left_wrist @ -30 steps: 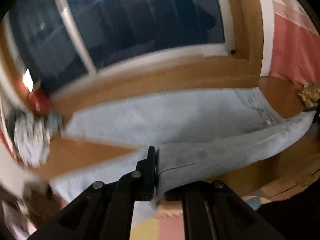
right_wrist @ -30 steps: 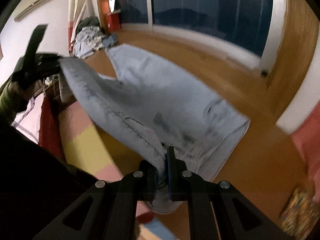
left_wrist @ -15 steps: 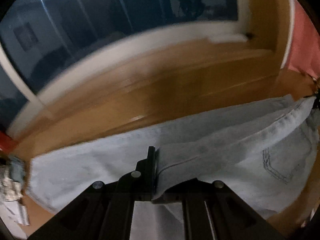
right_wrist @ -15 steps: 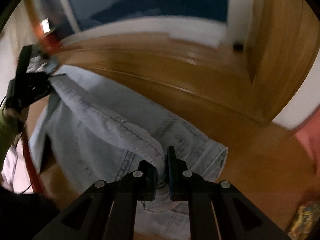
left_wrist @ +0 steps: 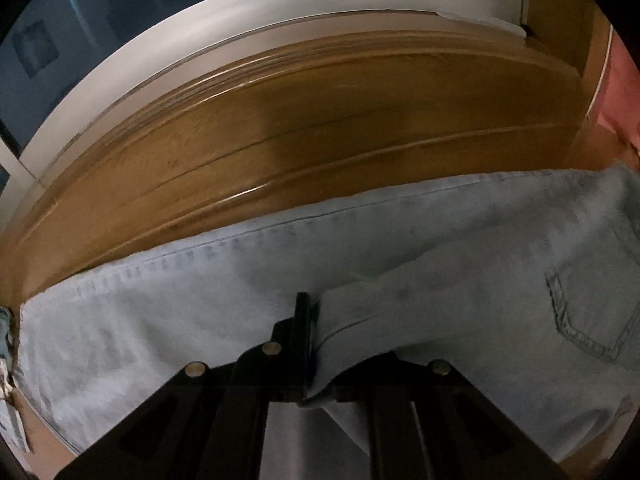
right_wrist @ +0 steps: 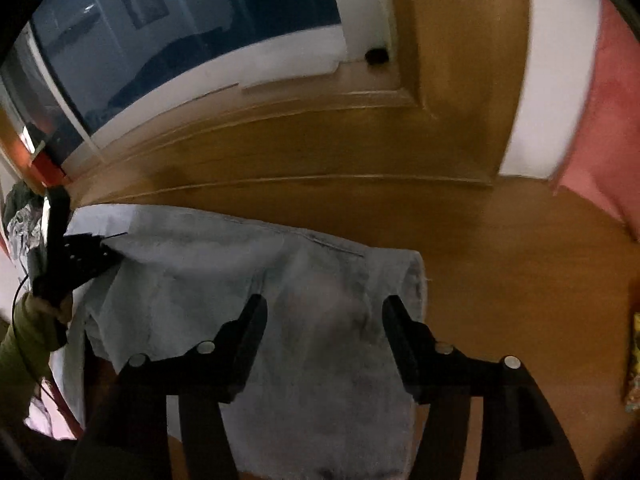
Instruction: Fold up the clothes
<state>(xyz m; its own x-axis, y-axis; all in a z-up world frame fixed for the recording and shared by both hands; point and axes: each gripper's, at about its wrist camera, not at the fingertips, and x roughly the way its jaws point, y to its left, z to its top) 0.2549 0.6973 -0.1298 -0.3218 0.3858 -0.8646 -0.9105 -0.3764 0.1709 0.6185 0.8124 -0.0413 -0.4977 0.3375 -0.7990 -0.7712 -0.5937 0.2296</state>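
Observation:
Light blue jeans [left_wrist: 460,280] lie folded lengthwise on the wooden floor, back pocket [left_wrist: 588,320] at the right. My left gripper [left_wrist: 310,312] is shut on a fold of the denim at the leg end, close above the floor. In the right wrist view the left gripper [right_wrist: 80,256] shows at the far left, held by a hand in a green sleeve [right_wrist: 24,344]. My right gripper [right_wrist: 326,304] hangs over the waist end of the jeans [right_wrist: 208,264]. Its jaws are opening and stand wide apart. The denim lies below the gap, and neither pad presses on it.
Wooden floor [left_wrist: 320,128] stretches beyond the jeans to a glass sliding door with a white frame [right_wrist: 256,64]. Pink fabric [right_wrist: 608,120] hangs at the right. A pile of clothes [right_wrist: 20,216] sits at the far left, and a colourful item [right_wrist: 634,360] at the right edge.
Both grippers came down and the jeans' upper layer settled onto the lower one. The right gripper let go of the waist and opened. The left still grips its fold.

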